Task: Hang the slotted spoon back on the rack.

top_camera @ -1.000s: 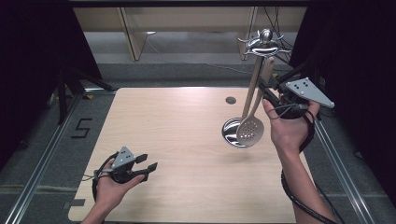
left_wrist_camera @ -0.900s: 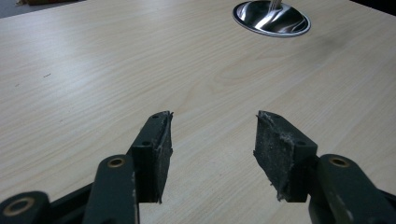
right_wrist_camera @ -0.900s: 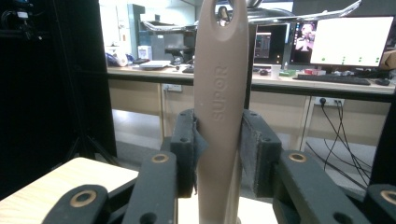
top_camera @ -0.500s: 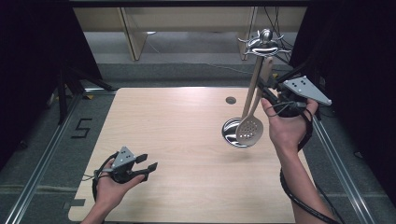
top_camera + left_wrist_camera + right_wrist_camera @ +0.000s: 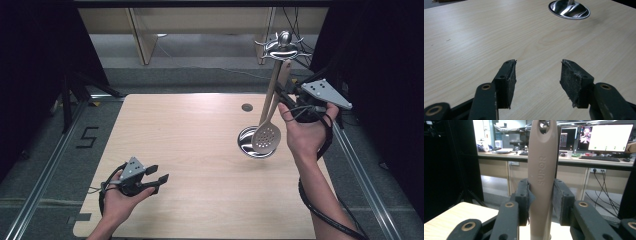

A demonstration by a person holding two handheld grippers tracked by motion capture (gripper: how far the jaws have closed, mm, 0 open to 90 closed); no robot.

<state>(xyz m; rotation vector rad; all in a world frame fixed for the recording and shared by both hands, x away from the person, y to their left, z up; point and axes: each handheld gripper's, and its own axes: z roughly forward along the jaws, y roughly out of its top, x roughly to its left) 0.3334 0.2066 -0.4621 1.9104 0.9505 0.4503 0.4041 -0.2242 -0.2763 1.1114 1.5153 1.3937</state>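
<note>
A pale wood table (image 5: 200, 150) sits in a dark bay, grey floor and metal rails along its sides, desks and lit monitors (image 5: 610, 137) far behind. Over on the far right side stands a chrome rack (image 5: 281, 47), its round base (image 5: 247, 142) shining on the wood and its hooked crown up top. The right gripper (image 5: 541, 202) is at the rack, jaws clamped on the handle of a taupe skimmer (image 5: 267, 135); in the right gripper view that handle (image 5: 541, 170) rises straight up between the pads, its hang-hole well above the jaws and the rack's hooks just above that. From the high view the skimmer's perforated head hangs below the jaws, over the base, with the rack's post right alongside the handle, so that post is the close neighbour on this side. The right hand (image 5: 305, 132) sits near the table's right edge, cable looping down along the forearm. A small dark disc (image 5: 247, 107) lies on the wood, off to the side of the rack's base toward the table's middle. Now the left gripper (image 5: 155, 181): low near the front left corner, jaws apart, nothing between them, held in the left hand (image 5: 120, 200). In the left gripper view bare wood runs ahead of its frayed pads (image 5: 571, 80) all the way to the base, far ahead and a little to the right of the jaws. Wide bare table lies between the two grippers, the front edge close behind the left one.
</note>
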